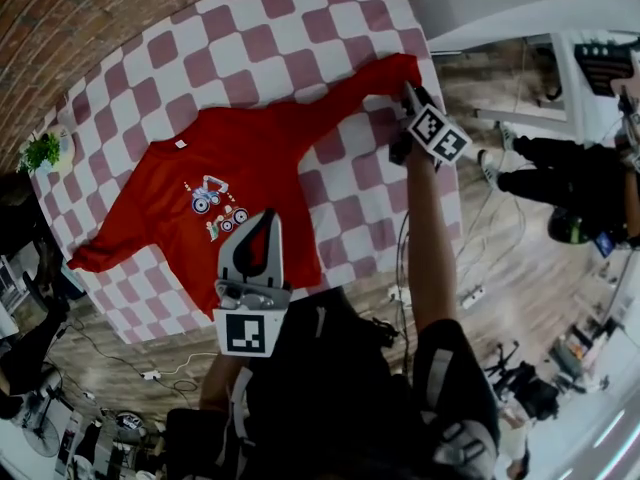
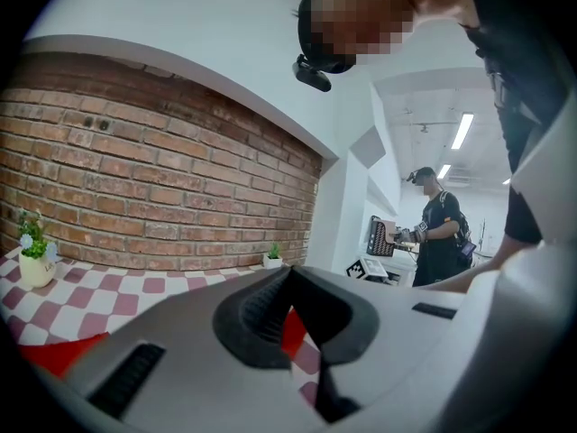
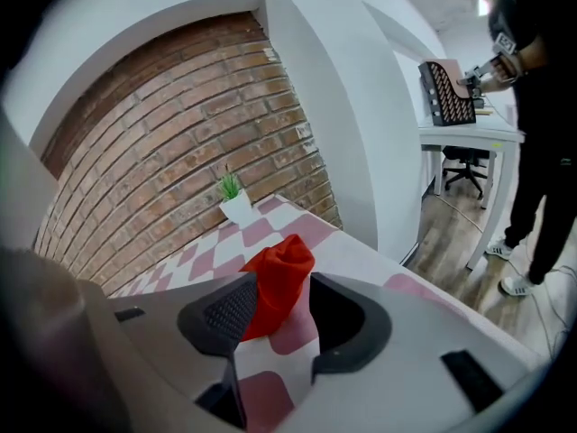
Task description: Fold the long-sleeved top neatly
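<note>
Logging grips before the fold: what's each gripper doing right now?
Left gripper: shut, nothing gripped.
Right gripper: open, sleeve end between its jaws, not clamped.

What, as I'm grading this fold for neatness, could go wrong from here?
The sleeve cuff sits bunched between the right gripper's open jaws; closing may grab a lump and fold crookedly.
The left gripper is shut over the hem, apparently not pinning the top, so a pull may drag it askew.

Lab; floor power strip (image 1: 469, 296), work desk (image 3: 471, 133)
</note>
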The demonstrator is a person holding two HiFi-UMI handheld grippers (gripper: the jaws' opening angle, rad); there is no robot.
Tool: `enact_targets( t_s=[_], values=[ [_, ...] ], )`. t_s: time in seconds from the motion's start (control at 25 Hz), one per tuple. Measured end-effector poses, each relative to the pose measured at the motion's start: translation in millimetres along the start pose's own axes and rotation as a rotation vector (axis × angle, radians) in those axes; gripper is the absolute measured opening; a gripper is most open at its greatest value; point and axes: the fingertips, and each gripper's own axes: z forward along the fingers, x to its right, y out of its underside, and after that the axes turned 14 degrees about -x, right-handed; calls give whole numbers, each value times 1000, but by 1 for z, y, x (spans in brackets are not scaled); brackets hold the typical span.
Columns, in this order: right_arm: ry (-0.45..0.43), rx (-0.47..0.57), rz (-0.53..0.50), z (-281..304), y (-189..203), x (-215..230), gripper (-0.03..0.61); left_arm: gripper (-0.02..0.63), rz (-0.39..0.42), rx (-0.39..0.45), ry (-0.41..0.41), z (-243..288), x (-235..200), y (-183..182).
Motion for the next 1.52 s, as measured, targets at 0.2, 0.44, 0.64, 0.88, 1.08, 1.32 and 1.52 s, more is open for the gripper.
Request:
enact_targets(
  t_s=[0.2,0.44,0.64,0.88,1.08,1.32,1.52],
  values=[
    [-8,0,-8,3,-7,-8,60,5,-18,-5,-9,-1,-6,3],
    [-15,48,-60,-12,-19,-23,21,5,-13,8,-27,-10,-9,-2],
    [-18,93,-139,-41,-29,-46,20,5,-17,24,-45,-27,-8,-8],
    [-59,143,-241,-81,-34,-82,20,5,-12,68,-75,-57,0,-22],
    [-101,180,-333,-120,-31,-122,20,5,-4,123,-113,-96,11,-31],
    [-155,222,-448,-169,-17,-172,18,5,-8,166,-179,-157,24,-25],
    [-207,247,-555,-206,3,-216,18,5,-21,186,-230,-207,38,-15]
  ],
)
